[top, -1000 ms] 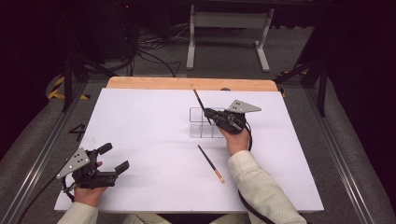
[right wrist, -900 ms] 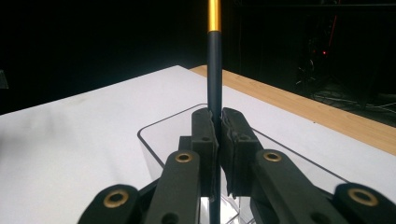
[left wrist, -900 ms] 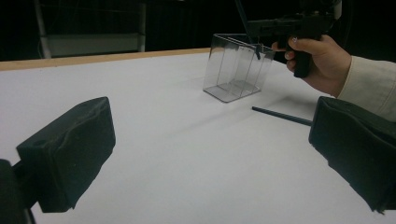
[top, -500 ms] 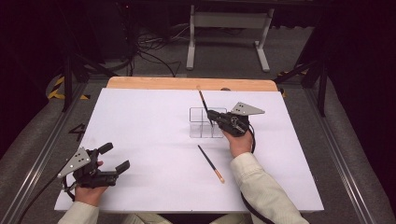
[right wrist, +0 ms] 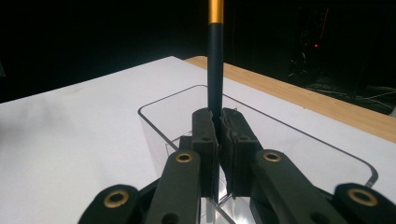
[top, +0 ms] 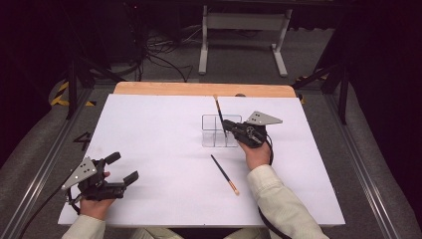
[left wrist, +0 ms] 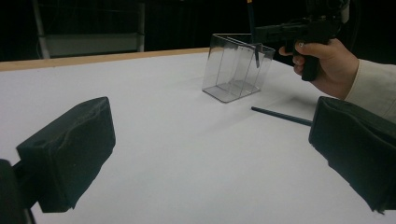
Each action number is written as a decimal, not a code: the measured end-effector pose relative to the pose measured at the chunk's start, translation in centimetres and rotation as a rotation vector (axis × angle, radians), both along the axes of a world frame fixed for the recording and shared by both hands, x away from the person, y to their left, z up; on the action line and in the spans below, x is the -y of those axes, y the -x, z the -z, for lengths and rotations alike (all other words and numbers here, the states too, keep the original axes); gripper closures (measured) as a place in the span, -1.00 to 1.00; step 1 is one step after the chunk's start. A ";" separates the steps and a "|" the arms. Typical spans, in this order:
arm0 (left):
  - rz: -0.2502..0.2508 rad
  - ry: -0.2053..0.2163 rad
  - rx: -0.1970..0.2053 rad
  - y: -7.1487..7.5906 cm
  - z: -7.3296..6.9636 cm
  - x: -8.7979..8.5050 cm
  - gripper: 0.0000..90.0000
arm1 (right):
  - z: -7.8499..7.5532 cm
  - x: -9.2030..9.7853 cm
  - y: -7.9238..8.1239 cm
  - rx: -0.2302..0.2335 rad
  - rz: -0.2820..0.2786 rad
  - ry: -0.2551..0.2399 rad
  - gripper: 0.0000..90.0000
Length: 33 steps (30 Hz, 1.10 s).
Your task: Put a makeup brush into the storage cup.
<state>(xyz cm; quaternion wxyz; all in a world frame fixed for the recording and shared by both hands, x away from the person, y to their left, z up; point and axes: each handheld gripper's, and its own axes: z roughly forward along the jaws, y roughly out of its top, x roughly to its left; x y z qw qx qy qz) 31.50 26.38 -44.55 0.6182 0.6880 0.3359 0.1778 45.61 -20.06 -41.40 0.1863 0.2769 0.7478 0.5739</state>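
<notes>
While our left gripper [top: 119,170] rests spread at lower left, our right gripper [top: 226,123] pinches a brush [top: 219,113] upright over the box [top: 211,138]

Chopstick [right wrist: 215,70] top cut by frame edge; lower end hidden behind right hand-held gripper [right wrist: 218,122].

lab: dark room, floor cables [top: 164,62], white table [top: 159,129].

Bright lit table [top: 164,129], dark bg; near jaws blurry, pics soft
</notes>
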 end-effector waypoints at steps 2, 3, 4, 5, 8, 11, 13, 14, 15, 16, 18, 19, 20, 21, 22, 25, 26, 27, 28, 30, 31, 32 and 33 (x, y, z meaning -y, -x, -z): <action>0.000 0.000 0.000 0.0 0.0 0.0 -0.98 | 0.0 0.0 0.0 0.001 0.000 0.003 0.88; 0.000 0.000 0.000 0.0 0.0 0.0 -0.98 | 0.1 0.0 0.0 0.000 0.000 0.004 0.88; 0.000 0.000 0.000 0.0 0.0 0.0 -0.98 | 0.1 0.0 0.0 -0.003 0.002 0.006 0.88; 0.001 0.000 -0.003 0.0 0.0 0.0 -0.98 | 0.2 0.0 0.1 -0.007 -0.001 0.008 1.00; 0.002 0.000 -0.002 0.0 0.0 0.0 -0.98 | 0.3 0.1 0.1 -0.013 0.003 0.004 1.00; 0.002 0.001 -0.002 0.0 0.0 0.0 -0.98 | 0.2 0.1 0.3 -0.007 0.001 0.000 1.00; 0.003 -0.001 0.000 -0.1 0.0 0.0 -0.98 | 0.0 0.2 0.5 0.003 -0.006 -0.014 0.99; 0.003 -0.001 0.000 -0.1 0.0 0.0 -0.98 | -0.1 0.2 0.6 0.006 -0.009 -0.019 0.95; 0.003 0.000 0.000 -0.1 0.0 0.0 -0.98 | -0.3 0.3 0.8 0.014 -0.010 -0.029 0.90; 0.002 -0.001 0.001 -0.1 0.0 0.0 -0.98 | -0.5 0.3 0.9 0.020 -0.013 -0.034 0.86; 0.003 -0.001 0.001 -0.1 0.0 0.1 -0.98 | -0.9 0.4 1.2 0.030 -0.020 -0.047 0.77; 0.003 -0.001 0.001 -0.1 0.0 0.1 -0.98 | -1.2 0.4 1.4 0.034 -0.026 -0.054 0.73; 0.004 0.000 0.003 -0.1 0.0 0.1 -0.98 | -1.5 0.5 1.7 0.042 -0.029 -0.056 0.69; 0.006 0.000 0.004 -0.2 0.0 0.1 -0.98 | -1.9 0.5 2.0 0.047 -0.037 -0.061 0.63; 0.007 -0.001 0.001 -0.2 -0.1 0.1 -0.98 | -2.1 0.6 2.2 0.052 -0.041 -0.061 0.58; 0.011 0.001 0.004 -0.3 -0.1 0.3 -0.98 | -3.2 0.9 3.1 0.070 -0.051 -0.058 0.35; 0.011 -0.001 0.004 -0.4 -0.1 0.4 -0.98 | -3.4 0.9 3.3 0.074 -0.053 -0.061 0.27; 0.013 0.000 0.005 -0.5 -0.1 0.4 -0.98 | -3.8 1.1 3.7 0.080 -0.055 -0.058 0.15; 0.018 -0.005 0.004 -0.6 -0.2 0.5 -0.98 | -4.0 1.2 3.9 0.083 -0.060 -0.058 0.07; 0.021 -0.007 0.007 -0.7 -0.2 0.6 -0.98 | -4.6 1.4 4.5 0.092 -0.065 -0.051 -0.17; 0.024 -0.006 0.008 -0.8 -0.2 0.7 -0.98 | -4.8 1.5 4.6 0.095 -0.067 -0.051 -0.26; 0.027 -0.006 0.005 -0.8 -0.2 0.8 -0.98 | -5.0 1.6 4.9 0.096 -0.065 -0.044 -0.40; 0.026 -0.009 0.012 -0.9 -0.3 0.9 -0.98 | -5.2 1.6 5.1 0.100 -0.063 -0.038 -0.51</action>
